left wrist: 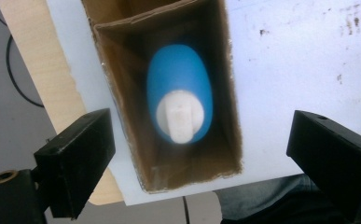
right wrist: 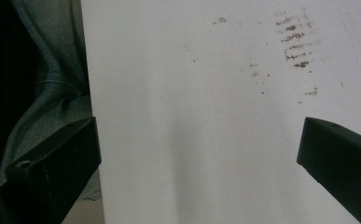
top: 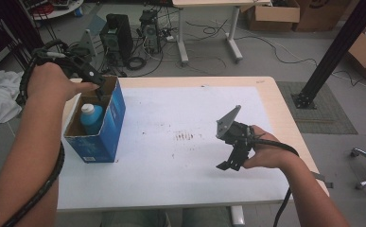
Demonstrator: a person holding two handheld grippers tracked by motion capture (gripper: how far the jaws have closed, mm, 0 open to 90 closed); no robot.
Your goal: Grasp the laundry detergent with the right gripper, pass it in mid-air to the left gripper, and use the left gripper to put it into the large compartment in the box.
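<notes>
Overhead, the left gripper (left wrist: 197, 154) gapes wide and empty above the boxed blue bottle (left wrist: 180, 93).

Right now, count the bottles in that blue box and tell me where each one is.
1. A blue bottle with a white cap stands upright inside the open blue box at the table's left side; nothing else shows inside, though its corners are shadowed.

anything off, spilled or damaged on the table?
Nothing spilled or toppled. The blue bottle stands upright inside the open box at the table's left edge. The one blemish is a patch of brown smudges on the white mat near the middle. Both grippers are open and hold nothing.
</notes>
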